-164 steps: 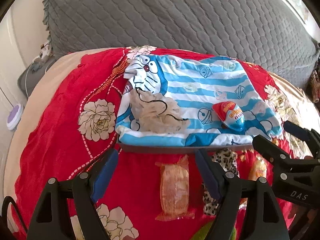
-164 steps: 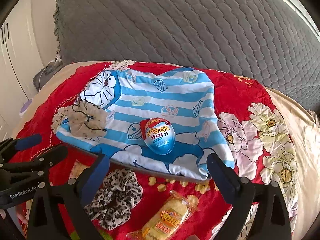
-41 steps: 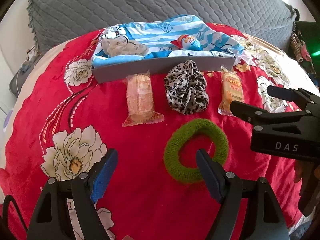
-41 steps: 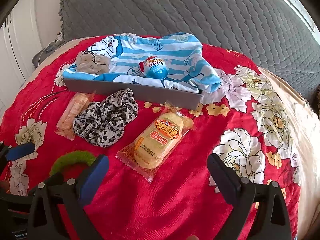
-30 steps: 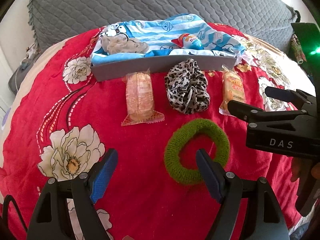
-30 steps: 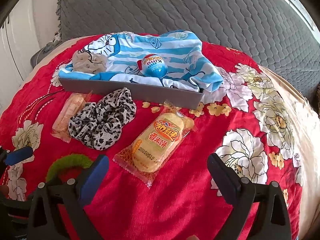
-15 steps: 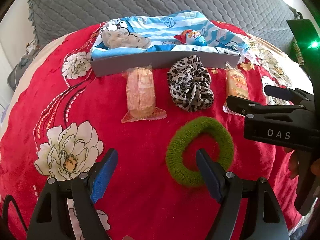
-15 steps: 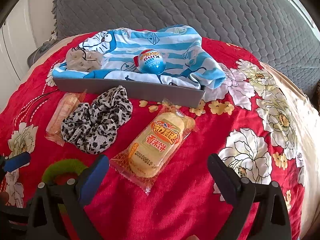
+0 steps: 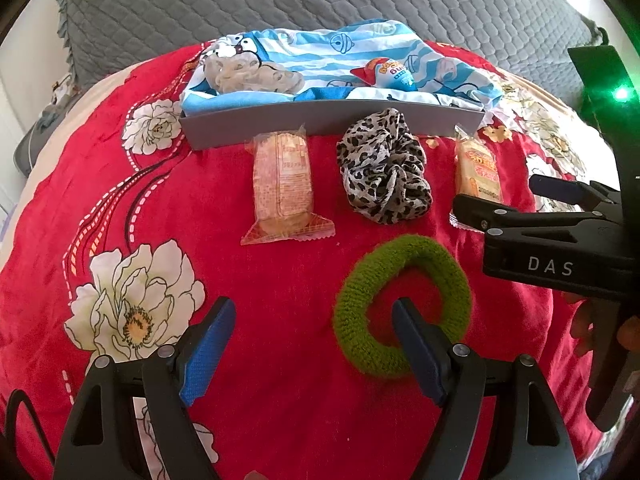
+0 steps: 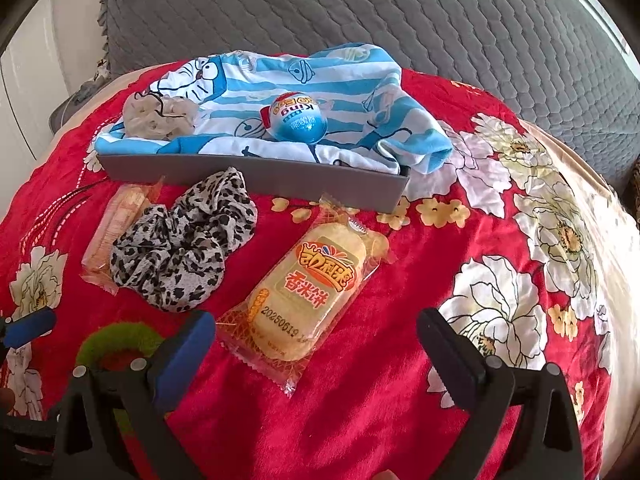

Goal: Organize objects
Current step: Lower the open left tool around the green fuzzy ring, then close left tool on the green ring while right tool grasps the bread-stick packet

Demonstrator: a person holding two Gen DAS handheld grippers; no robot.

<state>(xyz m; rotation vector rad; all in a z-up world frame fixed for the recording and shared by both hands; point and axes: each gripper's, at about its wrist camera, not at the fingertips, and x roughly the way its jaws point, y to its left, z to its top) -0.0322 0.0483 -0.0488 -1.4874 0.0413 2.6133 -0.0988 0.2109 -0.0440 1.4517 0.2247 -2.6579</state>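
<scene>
A grey tray (image 9: 320, 120) (image 10: 280, 180) holds a blue striped cloth (image 10: 312, 80), a beige scrunchie (image 9: 248, 74) (image 10: 160, 116) and a blue egg toy (image 9: 390, 74) (image 10: 298, 118). In front lie a snack packet (image 9: 282, 184) (image 10: 116, 220), a leopard scrunchie (image 9: 384, 172) (image 10: 188, 244), a rice cracker packet (image 9: 478, 170) (image 10: 308, 292) and a green scrunchie (image 9: 404, 304) (image 10: 116, 344). My left gripper (image 9: 310, 344) is open and empty, its right finger over the green scrunchie's hole. My right gripper (image 10: 316, 344) (image 9: 504, 194) is open and empty just before the rice cracker packet.
Everything lies on a red flowered blanket (image 9: 140, 208) (image 10: 500, 300) over a bed. A grey quilted headboard (image 9: 280, 4) (image 10: 360, 12) rises behind the tray. The bed drops off at the left edge (image 9: 24, 160).
Both grippers pulled back from the tray toward the near items, then eased slightly forward and lower. Both stayed open. Nothing on the bed moved.
</scene>
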